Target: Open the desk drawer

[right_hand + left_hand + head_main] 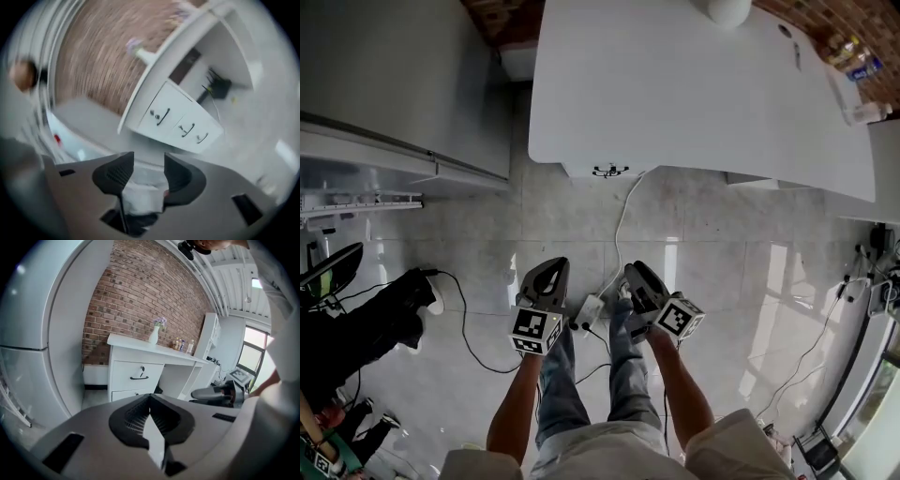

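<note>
Nearest to me, the left gripper (551,269) is closed: in the left gripper view its jaws (150,401) meet with nothing between them. The right gripper (635,275) is open; in the right gripper view its jaws (149,165) stand apart and empty. In the head view both are held over the tiled floor (722,262), level with each other, pointing toward 12 o'clock. A white power strip (588,312) lies on the floor between them, and its white cable (623,225) runs up toward 12 o'clock to the desk.

Farther out at 12 o'clock stands the white desk (675,84), well apart from both grippers. Its top drawer (139,376) sits under the left end of the desktop. It has a flat white front, a thin dark bowed handle (139,378) and a small dark fitting just above that. It is fully shut and flush with the frame, so I cannot see what is inside. A second drawer (123,393) below it is also shut.

The right gripper view is blurred. There the drawer stack (180,124) lies at 1 o'clock, showing three shut fronts with dark handles.

On the desktop a white vase (154,335) holds pale purple flowers (161,322). A few small bottles (183,345) stand at 3 o'clock from the vase. The brick wall (140,301) is behind them.
</note>
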Action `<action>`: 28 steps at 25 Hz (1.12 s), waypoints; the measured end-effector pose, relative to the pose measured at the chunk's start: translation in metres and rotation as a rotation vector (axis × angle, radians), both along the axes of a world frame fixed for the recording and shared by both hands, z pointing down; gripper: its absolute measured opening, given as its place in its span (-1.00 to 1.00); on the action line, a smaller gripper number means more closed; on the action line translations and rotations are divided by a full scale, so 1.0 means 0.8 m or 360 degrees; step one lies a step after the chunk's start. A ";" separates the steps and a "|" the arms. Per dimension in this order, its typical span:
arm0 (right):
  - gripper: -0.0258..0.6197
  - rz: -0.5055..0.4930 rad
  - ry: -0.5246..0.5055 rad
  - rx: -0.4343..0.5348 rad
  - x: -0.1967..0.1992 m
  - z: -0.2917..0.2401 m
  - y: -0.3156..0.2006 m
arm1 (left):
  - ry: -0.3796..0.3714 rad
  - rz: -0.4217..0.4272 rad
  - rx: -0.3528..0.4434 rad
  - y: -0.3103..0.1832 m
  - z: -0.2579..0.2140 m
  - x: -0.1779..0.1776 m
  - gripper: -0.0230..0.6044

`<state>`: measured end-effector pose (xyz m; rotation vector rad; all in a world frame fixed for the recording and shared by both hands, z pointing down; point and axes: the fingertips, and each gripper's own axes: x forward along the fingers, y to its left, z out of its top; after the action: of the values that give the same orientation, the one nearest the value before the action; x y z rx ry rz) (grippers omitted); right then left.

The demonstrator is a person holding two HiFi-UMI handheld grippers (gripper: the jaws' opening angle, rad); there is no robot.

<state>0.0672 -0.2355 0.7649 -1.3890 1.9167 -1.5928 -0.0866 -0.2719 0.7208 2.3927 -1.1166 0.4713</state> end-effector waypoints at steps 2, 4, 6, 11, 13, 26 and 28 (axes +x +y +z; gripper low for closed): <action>-0.25 0.0409 -0.0593 0.0048 0.022 -0.009 -0.011 | 0.0015 -0.0001 0.0010 -0.003 -0.004 0.001 -0.89; -0.25 0.0571 -0.0749 0.0092 0.033 -0.006 -0.012 | 0.0025 -0.0002 0.0025 -0.005 -0.008 0.001 -0.89; -0.25 0.0578 -0.0724 0.0064 0.031 0.008 -0.008 | 0.0030 -0.0004 0.0032 -0.007 -0.010 0.000 -0.89; -0.25 0.0626 -0.0678 -0.0096 0.030 0.069 -0.019 | 0.0034 -0.0013 0.0033 -0.009 -0.014 -0.002 -0.89; -0.25 0.0679 -0.0669 -0.0119 0.034 0.096 -0.052 | 0.0037 -0.0006 0.0031 -0.009 -0.016 -0.005 -0.89; -0.25 0.0650 -0.0586 -0.0023 0.041 0.124 -0.319 | 0.0021 0.0021 -0.0007 -0.012 -0.005 -0.029 -0.89; -0.34 0.0653 -0.0616 0.0011 0.040 0.118 -0.324 | 0.0021 0.0022 -0.0006 -0.011 -0.004 -0.031 -0.89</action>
<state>0.0990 -0.4944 0.8592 -1.2556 1.3171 -1.5109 -0.1114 -0.2808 0.7178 2.3981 -1.0928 0.4612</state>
